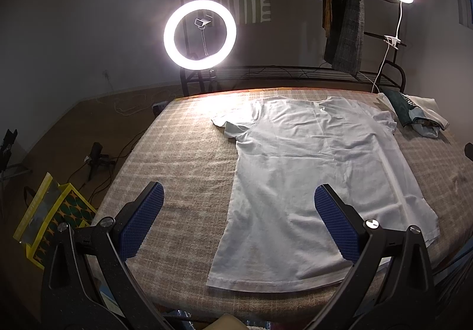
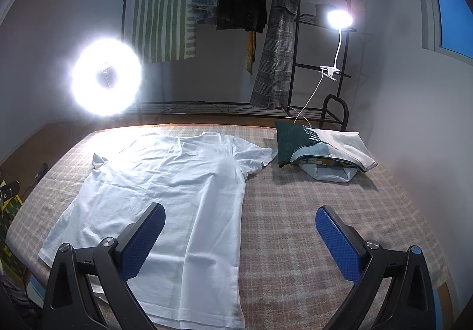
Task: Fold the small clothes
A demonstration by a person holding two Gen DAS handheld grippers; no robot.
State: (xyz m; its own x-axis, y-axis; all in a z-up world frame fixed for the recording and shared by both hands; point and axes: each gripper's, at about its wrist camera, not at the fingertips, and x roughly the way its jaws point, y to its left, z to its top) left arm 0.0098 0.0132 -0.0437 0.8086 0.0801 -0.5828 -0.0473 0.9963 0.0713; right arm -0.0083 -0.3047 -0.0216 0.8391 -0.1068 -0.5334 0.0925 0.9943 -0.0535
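Your white cotton T-shirt [image 1: 310,170] [image 2: 165,191] lies spread flat on the checked beige-and-pink bed cover [image 1: 183,170] [image 2: 295,229], its long axis running away from you: the hem sits at the near edge of the bed and the collar and shoulders point toward the far edge, with one short sleeve out to each side. Your left gripper [image 1: 239,197] hangs above the near left part of the shirt with its blue-padded jaws spread wide and nothing between them; its right pad is over the cloth, its left pad over bare cover. Your right gripper [image 2: 241,219] is equally wide and empty, straddling the shirt's right side edge. Only your right view shows fully the small pile of folded clothes [image 2: 322,149], dark green, white and pale blue, lying just beyond the right sleeve; your left view catches it at the far right corner [image 1: 419,114]. Behind the bed glows a round white ring light [image 1: 200,34] [image 2: 106,76].
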